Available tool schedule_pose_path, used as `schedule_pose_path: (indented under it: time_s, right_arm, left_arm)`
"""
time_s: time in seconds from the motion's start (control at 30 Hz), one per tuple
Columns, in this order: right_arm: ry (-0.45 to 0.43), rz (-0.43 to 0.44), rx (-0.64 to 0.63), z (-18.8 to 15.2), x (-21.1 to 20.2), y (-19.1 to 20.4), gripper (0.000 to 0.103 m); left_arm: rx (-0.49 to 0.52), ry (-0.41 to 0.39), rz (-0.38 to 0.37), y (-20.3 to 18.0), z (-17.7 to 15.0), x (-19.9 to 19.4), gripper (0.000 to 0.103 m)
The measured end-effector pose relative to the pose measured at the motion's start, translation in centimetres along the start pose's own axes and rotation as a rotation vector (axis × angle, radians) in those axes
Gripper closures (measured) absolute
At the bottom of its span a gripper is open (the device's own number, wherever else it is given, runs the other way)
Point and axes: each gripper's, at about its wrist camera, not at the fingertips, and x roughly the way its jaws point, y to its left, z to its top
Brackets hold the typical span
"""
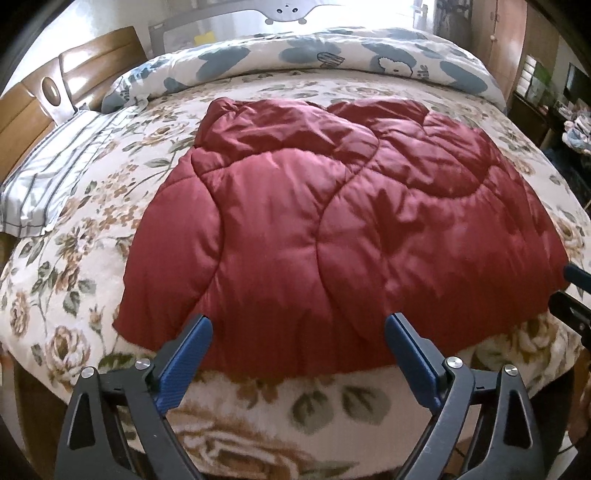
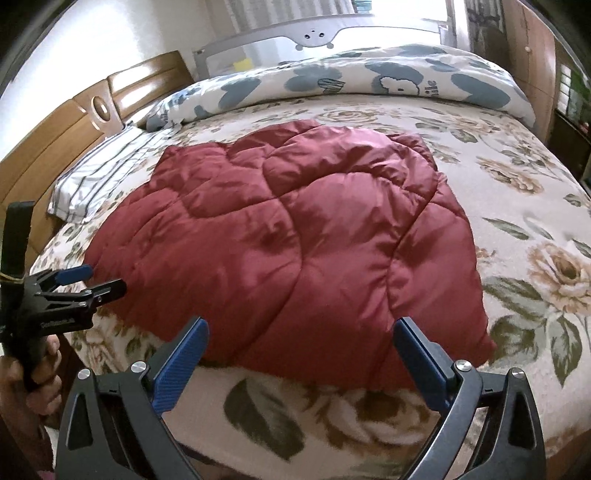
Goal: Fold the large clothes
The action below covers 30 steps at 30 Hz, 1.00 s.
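Note:
A dark red quilted padded garment lies folded flat on the floral bed cover; the right wrist view shows the same garment. My left gripper hovers open above the garment's near edge, with nothing between its blue pads. My right gripper is open too, above the near edge toward the garment's right corner, and holds nothing. In the right wrist view the left gripper appears at the far left, held by a hand. The tips of the right gripper's fingers show at the right edge of the left wrist view.
A striped pillow lies left of the garment. A rolled blue-and-white duvet runs along the far side below a grey bed rail. A wooden headboard is on the left. A wardrobe stands at the right.

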Motion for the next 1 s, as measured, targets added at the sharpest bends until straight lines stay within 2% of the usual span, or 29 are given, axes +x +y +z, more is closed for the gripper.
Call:
schedule_pose_path:
  time_s: [0.1,0.17,0.37,0.53,0.73,1.0]
  right_arm:
    - [0.009,0.021,-0.015,-0.8,-0.3,0.6,0.007]
    - [0.018,0.024,-0.021,-1.2,-0.4,0.9,0.01]
    - [0.033,0.024,-0.004,-1.7,-1.0,0.8,0.01]
    - [0.036,0.023,0.006,-1.3,-2.1,0.9,0.008]
    - [0.022,0.033,-0.006,0.0,-4.2,1.6,0.008]
    - [-0.035,0.059,-0.058,1.8,-7.0,3.1,0.005]
  left_arm:
    - [0.015,0.019,-0.007,-0.4,-0.8,-0.3,0.024]
    - [0.02,0.03,-0.013,-0.6,-1.1,-0.3,0.026]
    - [0.02,0.046,-0.029,-0.7,-1.6,-1.0,0.024]
    - [-0.014,0.055,-0.069,-0.1,-1.1,-1.8,0.018]
    - [-0.014,0.012,-0.056,0.3,-0.2,-4.6,0.012]
    - [0.005,-0.055,-0.059,0.2,0.3,-8.7,0.011]
